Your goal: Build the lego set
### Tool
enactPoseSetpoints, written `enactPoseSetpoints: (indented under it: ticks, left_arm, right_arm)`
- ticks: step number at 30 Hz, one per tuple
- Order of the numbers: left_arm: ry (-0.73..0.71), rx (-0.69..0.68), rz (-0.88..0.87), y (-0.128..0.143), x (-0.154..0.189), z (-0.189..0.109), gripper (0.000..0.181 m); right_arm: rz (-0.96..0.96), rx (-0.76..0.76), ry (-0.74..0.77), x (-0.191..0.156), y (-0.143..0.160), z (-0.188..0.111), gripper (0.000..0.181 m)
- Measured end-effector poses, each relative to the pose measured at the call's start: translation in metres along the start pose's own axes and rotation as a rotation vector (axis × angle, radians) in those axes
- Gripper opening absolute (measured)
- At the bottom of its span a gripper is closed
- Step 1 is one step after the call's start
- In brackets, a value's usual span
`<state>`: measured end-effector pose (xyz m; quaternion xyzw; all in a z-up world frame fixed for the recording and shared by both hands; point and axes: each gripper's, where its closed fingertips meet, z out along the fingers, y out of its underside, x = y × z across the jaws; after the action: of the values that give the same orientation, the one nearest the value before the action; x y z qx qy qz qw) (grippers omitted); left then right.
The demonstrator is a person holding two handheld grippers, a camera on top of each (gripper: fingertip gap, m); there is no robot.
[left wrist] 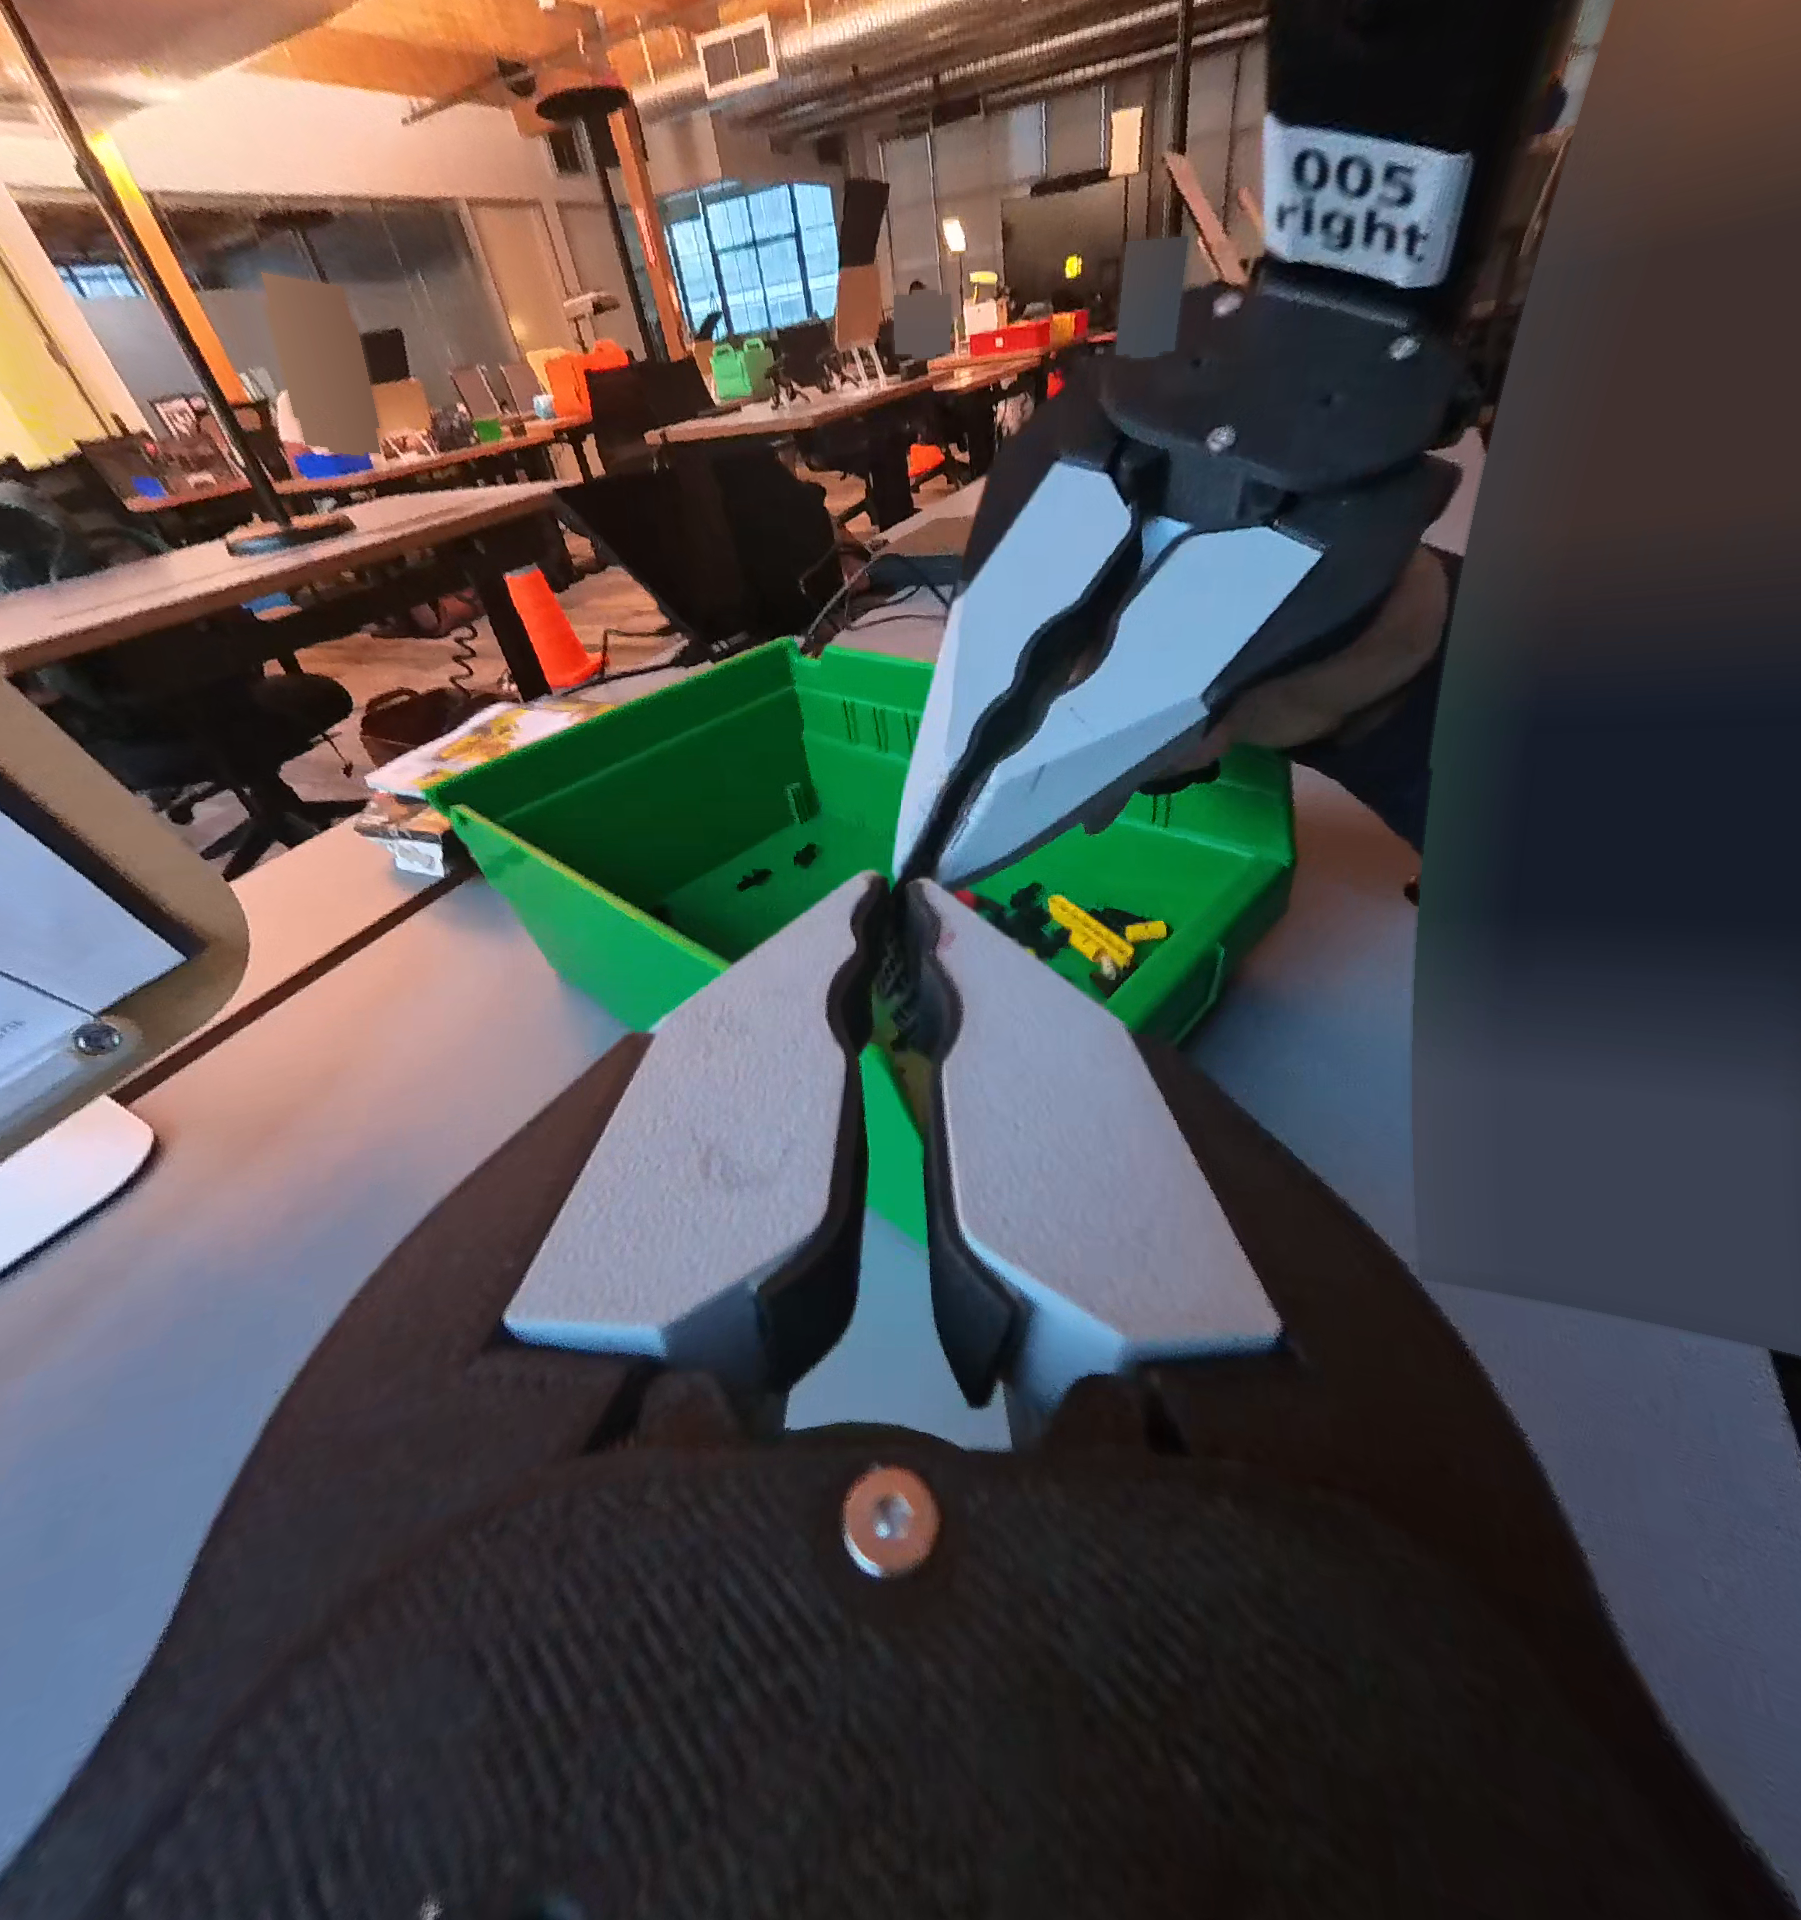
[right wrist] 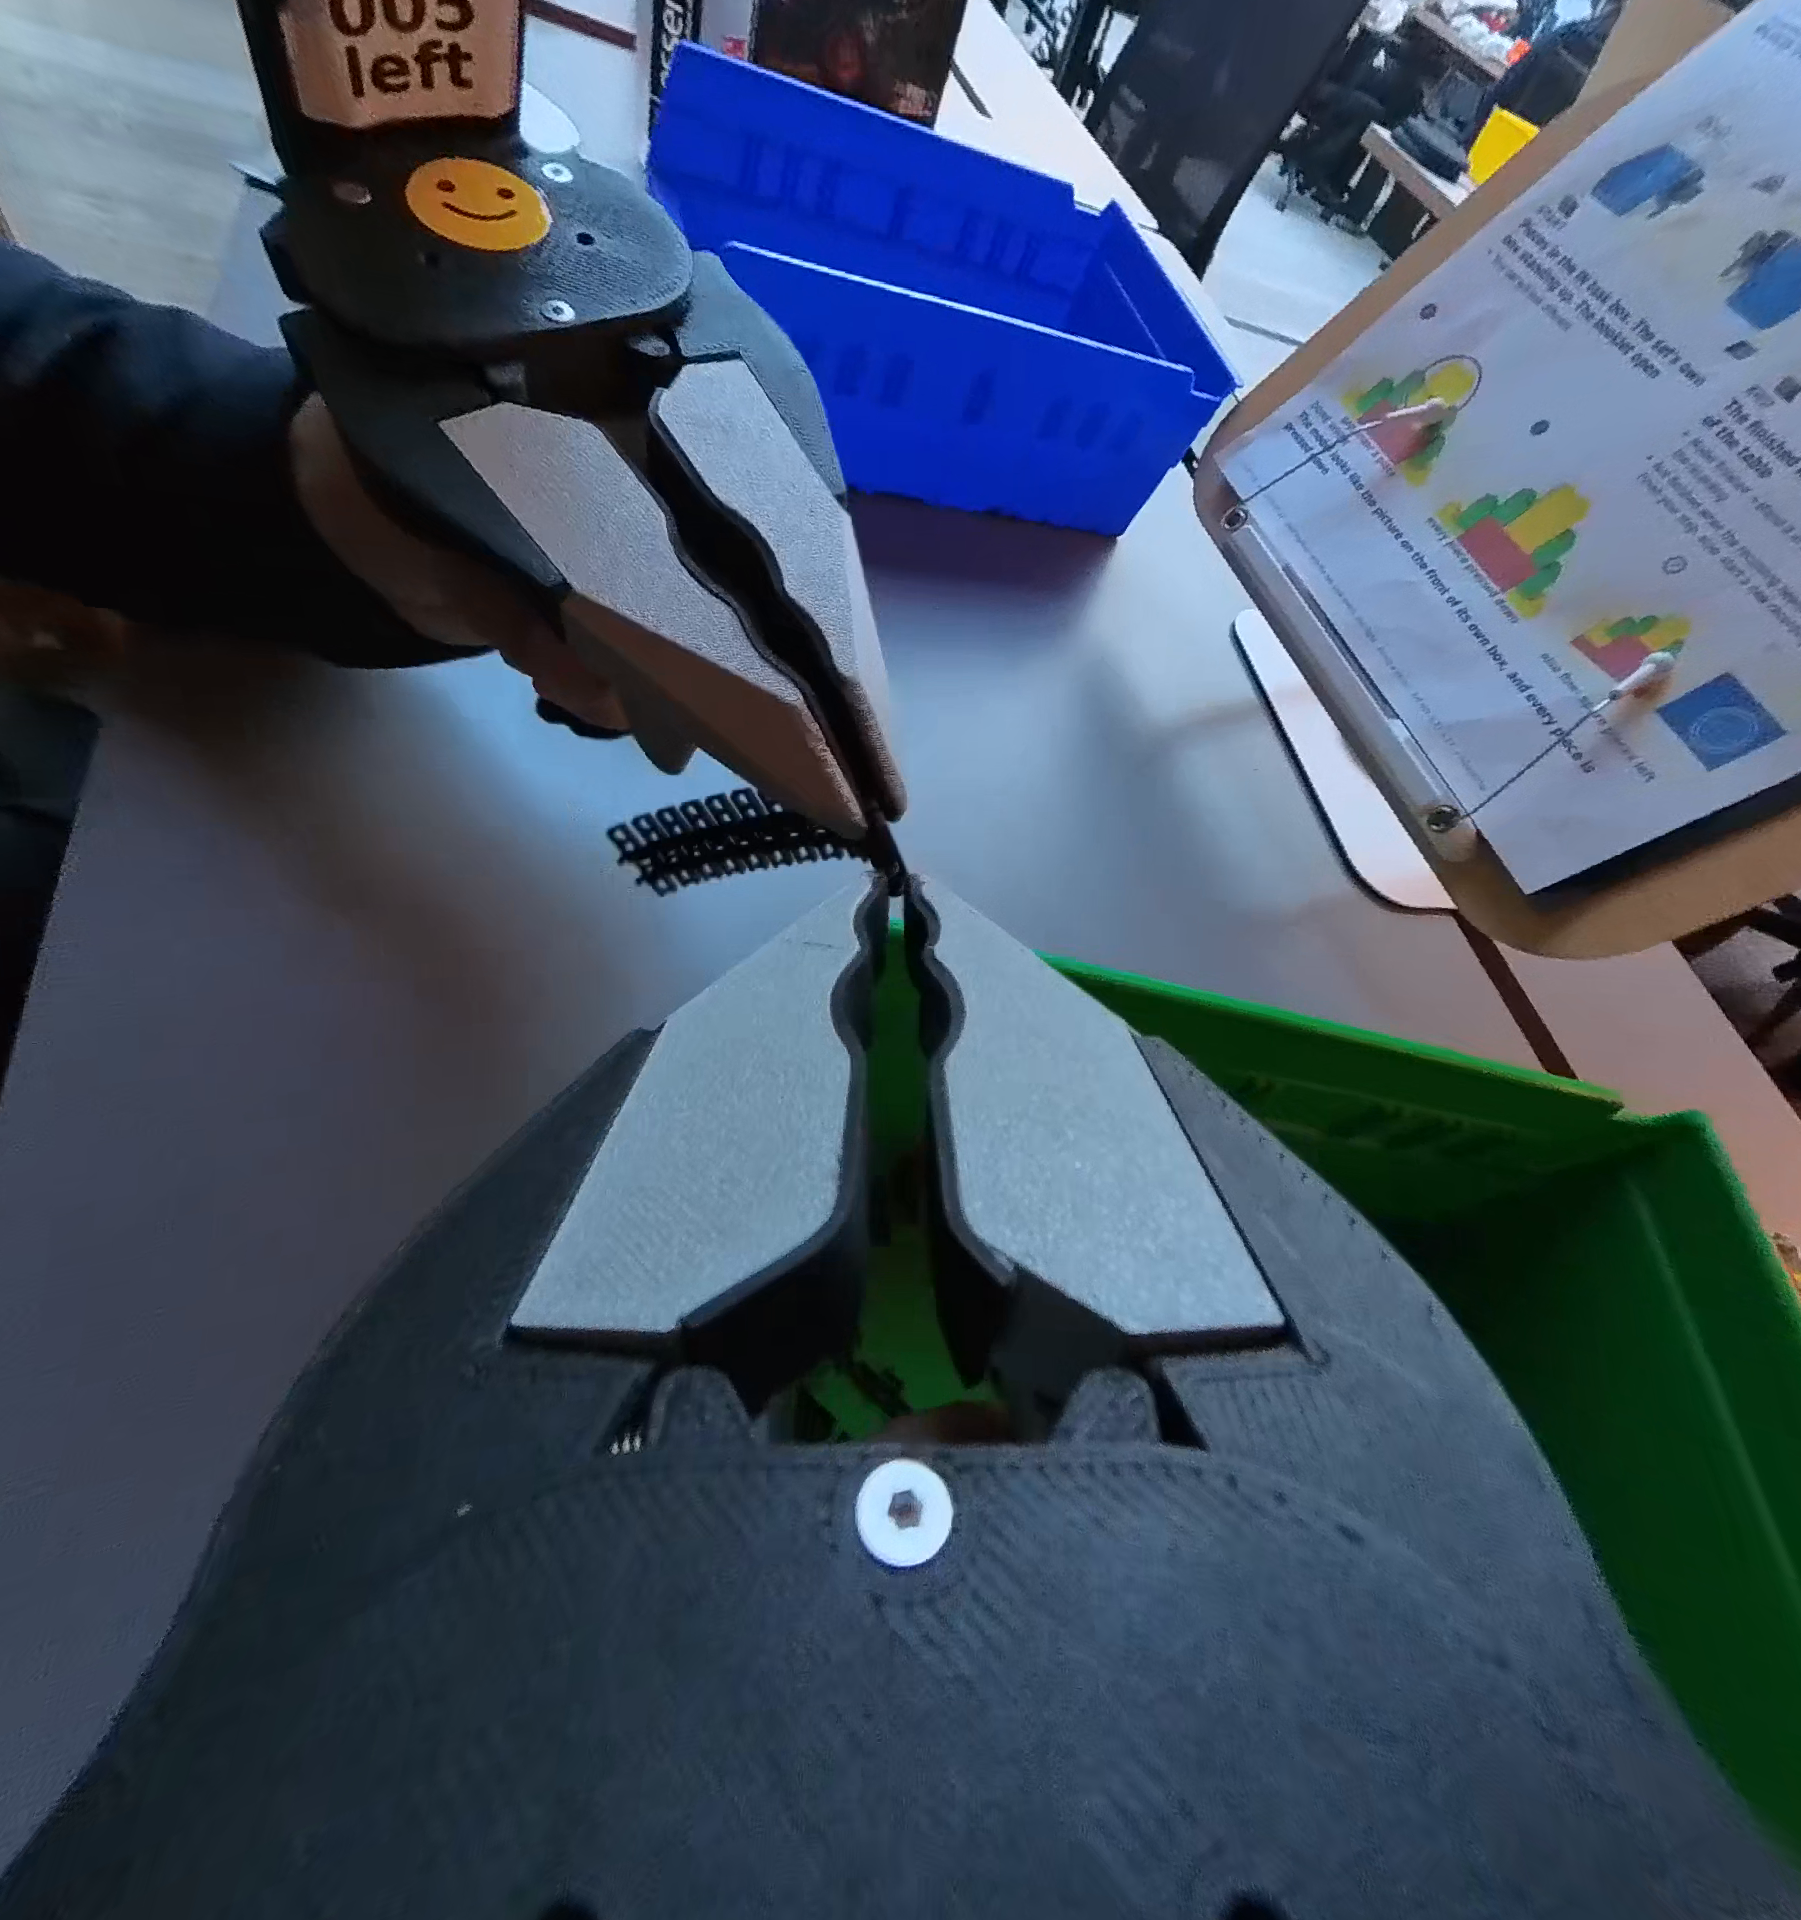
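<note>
A black Lego track chain [right wrist: 719, 836] hangs out sideways from my left gripper [right wrist: 875, 816], which is shut on one end of it just above the grey table. The same chain shows as dark links between my left gripper's [left wrist: 888, 894] fingers. My right gripper [right wrist: 894, 894] is shut on a thin black piece at the chain's end, tip to tip with the left. In the left wrist view the right gripper [left wrist: 917, 868] comes down from the upper right. Both meet over the near wall of a green bin [left wrist: 605, 821].
The green bin holds loose yellow pieces [left wrist: 1088, 925] and black pieces [left wrist: 771, 873]. A blue bin [right wrist: 937, 374] stands farther back on the table. An instruction board [right wrist: 1561, 520] leans at the right; it also shows in the left wrist view [left wrist: 23, 935]. Booklets [left wrist: 480, 743] lie behind the green bin. Both grippers' tips are close together, under 4 cm apart.
</note>
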<state>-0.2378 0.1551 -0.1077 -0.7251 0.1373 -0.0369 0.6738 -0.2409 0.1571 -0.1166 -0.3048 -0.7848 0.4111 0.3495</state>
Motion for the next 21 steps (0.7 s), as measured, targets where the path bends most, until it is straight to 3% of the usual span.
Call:
enactPoseSetpoints:
  ticks: [10,21]
  left_arm:
    - [0.023,-0.002,-0.018,0.0028,0.0019,0.0010,0.011]
    - [0.010,-0.038,0.014,0.0054,0.0004,0.0012,0.002]
  right_arm:
    - [0.048,0.016,-0.023,0.0004,-0.0009,0.0004,0.000]
    - [0.133,0.020,-0.081,-0.0019,0.0017,0.0025,0.000]
